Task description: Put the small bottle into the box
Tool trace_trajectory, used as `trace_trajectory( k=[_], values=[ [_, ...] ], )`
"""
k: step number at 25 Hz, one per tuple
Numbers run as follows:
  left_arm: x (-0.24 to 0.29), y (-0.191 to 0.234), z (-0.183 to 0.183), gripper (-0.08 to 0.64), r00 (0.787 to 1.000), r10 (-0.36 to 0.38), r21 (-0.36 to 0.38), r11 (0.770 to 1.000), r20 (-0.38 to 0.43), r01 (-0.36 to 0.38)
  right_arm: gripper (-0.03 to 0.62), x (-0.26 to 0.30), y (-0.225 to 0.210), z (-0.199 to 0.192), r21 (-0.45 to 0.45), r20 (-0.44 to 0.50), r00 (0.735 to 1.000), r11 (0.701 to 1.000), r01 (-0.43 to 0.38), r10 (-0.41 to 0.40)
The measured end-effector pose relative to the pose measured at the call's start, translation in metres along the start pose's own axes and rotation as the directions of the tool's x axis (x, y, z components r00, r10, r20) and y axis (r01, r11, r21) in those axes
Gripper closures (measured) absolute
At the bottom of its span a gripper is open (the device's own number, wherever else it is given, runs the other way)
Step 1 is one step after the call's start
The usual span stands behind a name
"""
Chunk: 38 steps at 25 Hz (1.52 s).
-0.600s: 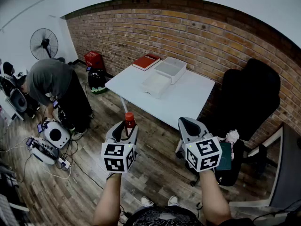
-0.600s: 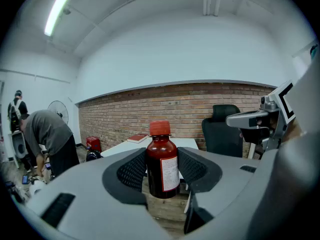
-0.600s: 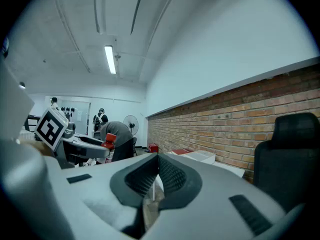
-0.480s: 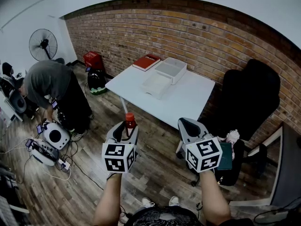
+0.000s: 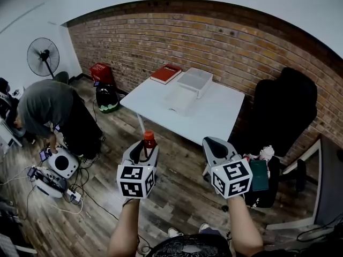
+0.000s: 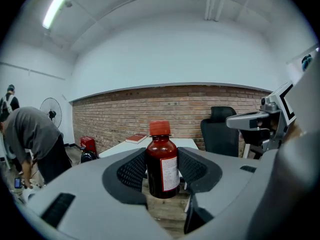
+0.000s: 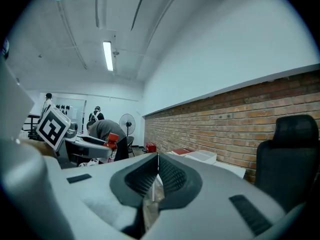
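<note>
The bottle (image 6: pixel 162 166) stands upright between the fingers (image 6: pixel 132 170) of the left gripper (image 5: pixel 143 150), its dark brown body clamped by a ribbed pad on either side. Its red cap rises clear above them and a pale label faces right. The grip is firm on the lower body, and the base hangs free below the pads.

In the head view the bottle (image 5: pixel 148 139) is held over the floor (image 5: pixel 177 191), short of the near edge of the desk (image 5: pixel 214 116) and well apart from the box (image 5: pixel 195 79).

The box is clear and open-topped, and sits at the far side of the desk near the wall (image 5: pixel 214 36). A shallow white tray (image 5: pixel 179 98) lies just in front of it, and a red book (image 5: pixel 166 73) lies just to its left.

The right gripper (image 7: pixel 156 171) is level with the left one and near it. Its fingers (image 7: pixel 172 176) are pressed together with nothing between them. In the head view it hovers over the floor too, in front of the desk's right half.

A black chair (image 5: pixel 284 106) stands to the right of the desk. At the far left a person (image 5: pixel 45 103) in a grey top bends over gear on the floor, with a fan (image 5: pixel 43 55) standing behind them.
</note>
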<state>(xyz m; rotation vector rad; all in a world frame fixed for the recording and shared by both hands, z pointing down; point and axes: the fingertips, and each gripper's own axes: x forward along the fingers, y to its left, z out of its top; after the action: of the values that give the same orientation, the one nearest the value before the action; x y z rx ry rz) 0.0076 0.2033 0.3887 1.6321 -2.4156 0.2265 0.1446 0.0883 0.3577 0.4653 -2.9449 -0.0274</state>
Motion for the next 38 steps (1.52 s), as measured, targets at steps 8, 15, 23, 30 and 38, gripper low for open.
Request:
trace_trajectory(
  k=[8,15,23,30,38],
  values=[
    [0.013,0.016,0.000,0.351,1.000,-0.023,-0.004,1.000,-0.007,0.023,0.572,0.015,0.000,0.001,0.003,-0.004,1.000,1.000,0.028,-0.028],
    [0.038,0.029,-0.001,0.351,1.000,-0.020,0.004,1.000,-0.020,0.020,0.572,0.044,-0.012,-0.001,0.014,0.003,1.000,1.000,0.027,-0.027],
    [0.094,0.050,0.010,0.351,1.000,0.007,0.010,1.000,-0.027,-0.007,0.572,0.101,-0.043,0.001,0.018,0.008,1.000,1.000,-0.007,0.007],
    [0.154,0.059,0.031,0.351,0.999,0.030,0.015,0.999,-0.031,-0.030,0.572,0.148,-0.088,0.009,0.025,0.011,1.000,0.999,-0.025,0.025],
    [0.214,0.060,0.045,0.351,0.997,0.060,0.018,0.998,-0.055,-0.059,0.572,0.194,-0.139,0.010,0.042,0.009,0.998,0.997,-0.058,0.058]
  ],
)
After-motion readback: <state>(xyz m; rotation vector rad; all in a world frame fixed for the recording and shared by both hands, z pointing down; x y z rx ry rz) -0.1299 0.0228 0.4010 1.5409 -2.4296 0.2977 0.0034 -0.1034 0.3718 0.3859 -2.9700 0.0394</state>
